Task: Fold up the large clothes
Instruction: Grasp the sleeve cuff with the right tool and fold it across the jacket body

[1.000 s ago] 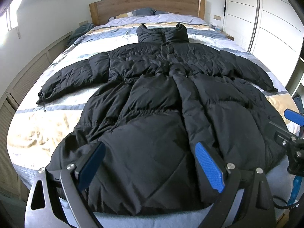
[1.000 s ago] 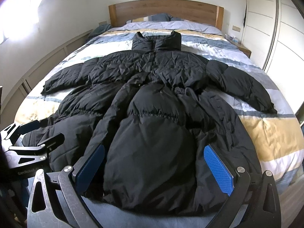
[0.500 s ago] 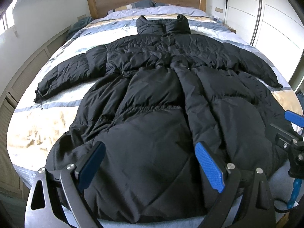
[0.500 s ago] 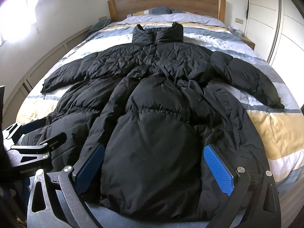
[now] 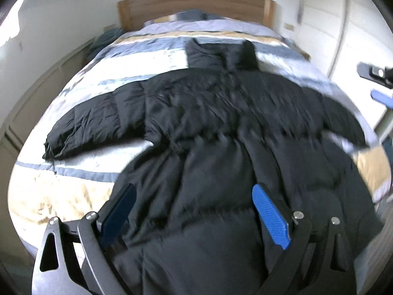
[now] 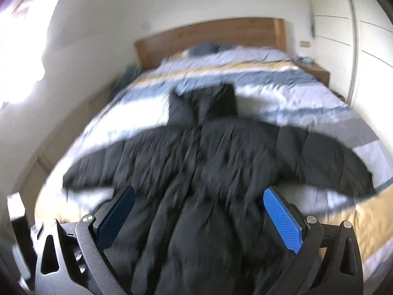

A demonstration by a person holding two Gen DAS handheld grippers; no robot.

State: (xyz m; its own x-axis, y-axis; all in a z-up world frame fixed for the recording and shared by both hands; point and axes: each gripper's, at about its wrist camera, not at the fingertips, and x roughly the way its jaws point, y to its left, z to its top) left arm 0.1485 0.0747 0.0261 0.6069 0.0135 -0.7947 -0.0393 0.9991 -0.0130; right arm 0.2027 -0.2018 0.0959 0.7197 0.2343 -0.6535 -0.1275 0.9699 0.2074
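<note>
A long black puffer coat [image 5: 221, 127] lies spread flat on the bed, collar toward the headboard and both sleeves out to the sides; it also shows in the right wrist view [image 6: 201, 172]. My left gripper [image 5: 194, 211] is open and empty above the coat's lower half. My right gripper [image 6: 199, 213] is open and empty above the coat's middle. The right gripper shows at the right edge of the left wrist view [image 5: 378, 83], raised. Both views are motion-blurred.
The bed has a striped blue, white and yellow duvet [image 5: 81, 177] and a wooden headboard [image 5: 194, 2] with pillows. White wardrobe doors [image 6: 368, 24] stand on the right, with a bedside table [image 6: 316, 72]. A wall with low panels runs along the left.
Both grippers have moved forward over the coat, from its hem toward its middle. The right gripper has risen higher. The coat has not moved.
</note>
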